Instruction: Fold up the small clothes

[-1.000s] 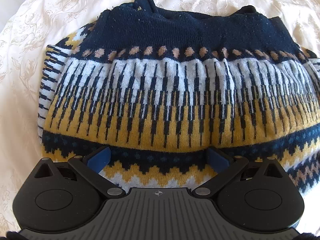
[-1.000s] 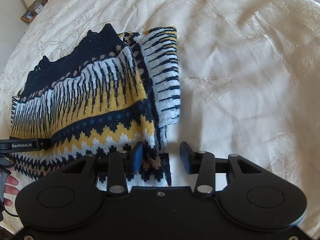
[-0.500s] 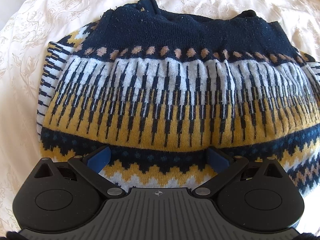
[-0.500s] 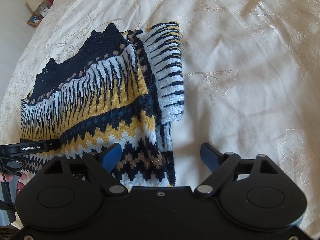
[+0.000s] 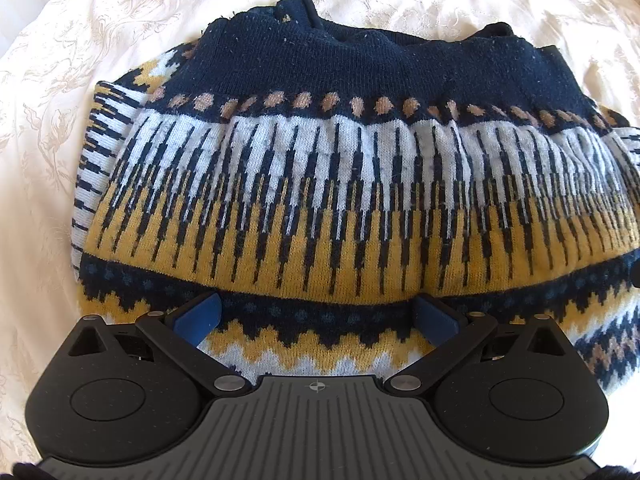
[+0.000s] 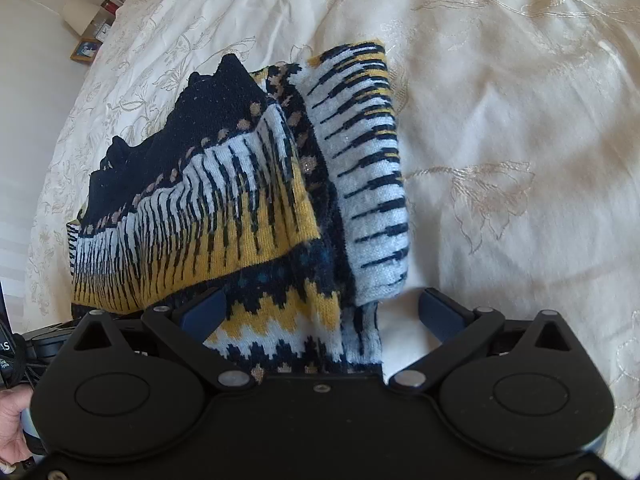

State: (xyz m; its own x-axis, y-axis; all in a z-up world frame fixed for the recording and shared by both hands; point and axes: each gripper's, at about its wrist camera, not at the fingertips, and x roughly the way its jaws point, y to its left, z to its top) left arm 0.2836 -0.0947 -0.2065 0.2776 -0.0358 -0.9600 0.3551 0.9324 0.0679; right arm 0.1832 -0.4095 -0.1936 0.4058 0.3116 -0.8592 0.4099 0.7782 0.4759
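While folded knit sweater (image 5: 340, 200) lies on embroidered bedspread (image 6: 520, 140), left gripper (image 5: 316, 318), right gripper (image 6: 320, 312) splayed wide, gripping nothing.

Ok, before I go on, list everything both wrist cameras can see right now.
sweater: one, navy, white, mustard and tan knit, folded on the bedspread
sleeve: one, white with navy stripes, lying along the sweater's right edge
bedspread: one, cream, embroidered, under everything
lamp: one, white shade, far corner
picture frame: one, wooden, below the lamp
left gripper: black, blue pads, open over the hem
right gripper: black, blue pads, open at the sweater's right corner
hand: one, at the picture's lower left edge
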